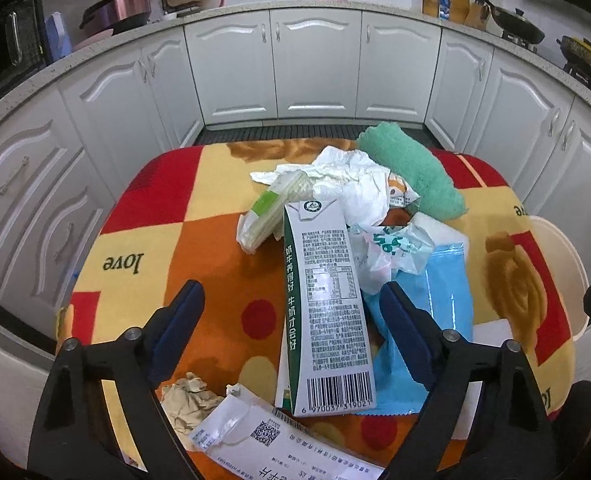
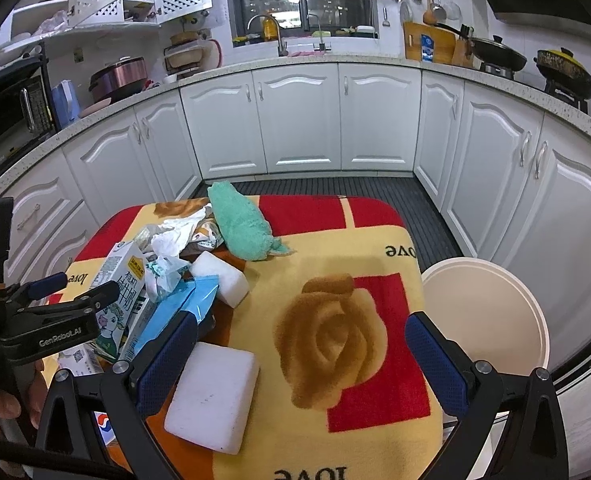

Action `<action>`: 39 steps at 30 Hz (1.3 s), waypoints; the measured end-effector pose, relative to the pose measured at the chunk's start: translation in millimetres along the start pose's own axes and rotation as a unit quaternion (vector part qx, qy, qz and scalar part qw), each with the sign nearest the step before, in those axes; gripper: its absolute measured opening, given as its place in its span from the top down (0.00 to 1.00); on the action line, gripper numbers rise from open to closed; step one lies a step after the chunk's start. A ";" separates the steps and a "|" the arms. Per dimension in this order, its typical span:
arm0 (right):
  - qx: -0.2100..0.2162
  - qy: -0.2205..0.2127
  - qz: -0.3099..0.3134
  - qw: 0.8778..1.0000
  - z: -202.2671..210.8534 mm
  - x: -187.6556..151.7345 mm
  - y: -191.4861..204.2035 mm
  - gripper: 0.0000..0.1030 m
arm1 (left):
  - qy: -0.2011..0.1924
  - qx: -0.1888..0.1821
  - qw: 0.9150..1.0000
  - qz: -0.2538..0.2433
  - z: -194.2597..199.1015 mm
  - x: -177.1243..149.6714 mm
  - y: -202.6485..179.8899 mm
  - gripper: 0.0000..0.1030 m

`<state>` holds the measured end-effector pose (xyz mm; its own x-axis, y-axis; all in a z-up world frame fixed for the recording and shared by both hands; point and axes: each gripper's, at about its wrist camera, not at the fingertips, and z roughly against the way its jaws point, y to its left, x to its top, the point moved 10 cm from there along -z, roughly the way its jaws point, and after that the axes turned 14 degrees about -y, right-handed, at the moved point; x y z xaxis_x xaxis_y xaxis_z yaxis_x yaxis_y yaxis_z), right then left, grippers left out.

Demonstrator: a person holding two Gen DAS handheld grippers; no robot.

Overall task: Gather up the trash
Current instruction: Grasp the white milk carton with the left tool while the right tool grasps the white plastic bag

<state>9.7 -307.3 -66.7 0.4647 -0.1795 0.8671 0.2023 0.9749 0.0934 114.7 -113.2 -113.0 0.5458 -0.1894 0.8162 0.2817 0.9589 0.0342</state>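
Note:
A pile of trash lies on the blanket-covered table (image 1: pixel 215 264). A green and white milk carton (image 1: pixel 327 304) lies flat between the fingers of my open left gripper (image 1: pixel 291 292). Beside it are a blue wrapper (image 1: pixel 435 312), crumpled white paper (image 1: pixel 347 176), a plastic bag (image 1: pixel 391 248), a brown paper wad (image 1: pixel 187 400) and a printed label (image 1: pixel 263 440). The right wrist view shows the same carton (image 2: pixel 119 292) and the left gripper (image 2: pixel 75 288). My right gripper (image 2: pixel 299 320) is open and empty above the rose pattern. A cream bin (image 2: pixel 483 312) stands at the table's right edge.
A green towel (image 2: pixel 243 228) lies at the table's far side. Two white foam blocks (image 2: pixel 215 392) (image 2: pixel 223 276) lie near the right gripper's left finger. White kitchen cabinets (image 2: pixel 295 120) surround the table, with a dark floor mat (image 2: pixel 335 188) between.

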 end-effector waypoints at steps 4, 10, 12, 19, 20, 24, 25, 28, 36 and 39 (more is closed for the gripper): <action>0.000 0.002 0.004 1.000 -1.8 -1.2 1.1 0.00 | 0.006 -0.001 1.000 0.002 -3.9 -2.1 0.1 0.20; 0.005 0.011 0.000 1.000 -6.2 -5.7 2.3 0.00 | 0.019 -0.008 1.000 0.006 -9.7 -6.3 1.3 0.30; 0.006 0.012 0.000 1.000 -6.8 -6.0 2.6 0.00 | 0.019 -0.009 1.000 0.009 -9.7 -6.5 1.8 0.36; 0.007 0.014 0.005 1.000 -8.3 -8.0 6.4 0.00 | 0.022 -0.017 1.000 0.013 -9.7 -7.1 1.0 0.52; 0.007 0.014 0.005 1.000 -8.2 -8.3 6.9 0.00 | 0.023 -0.019 0.999 0.014 -9.6 -7.3 0.9 0.57; 0.011 0.016 0.007 1.000 -8.5 -8.0 9.7 0.00 | 0.021 -0.021 0.999 0.017 -7.8 -7.1 2.8 0.62; 0.013 0.016 0.008 1.000 -8.5 -8.1 10.4 0.00 | 0.020 -0.022 0.999 0.018 -6.7 -6.4 4.4 0.62; 0.025 0.019 0.013 0.999 -10.7 -9.0 16.6 0.00 | 0.013 -0.023 0.999 0.022 -2.2 -2.9 8.5 0.62; 0.105 0.034 0.030 0.993 -31.7 -0.3 63.3 0.05 | -0.013 -0.006 1.000 0.026 16.8 12.7 34.6 0.62; 0.130 0.035 0.050 0.990 -46.4 5.8 90.5 0.10 | -0.018 0.003 0.999 0.027 21.5 13.9 43.9 0.62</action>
<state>70.8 -226.2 -75.9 0.5313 -0.0793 0.8434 -0.0732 0.9876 0.1389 117.6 -69.2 -87.7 0.5307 -0.1296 0.8376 0.2476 0.9688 -0.0070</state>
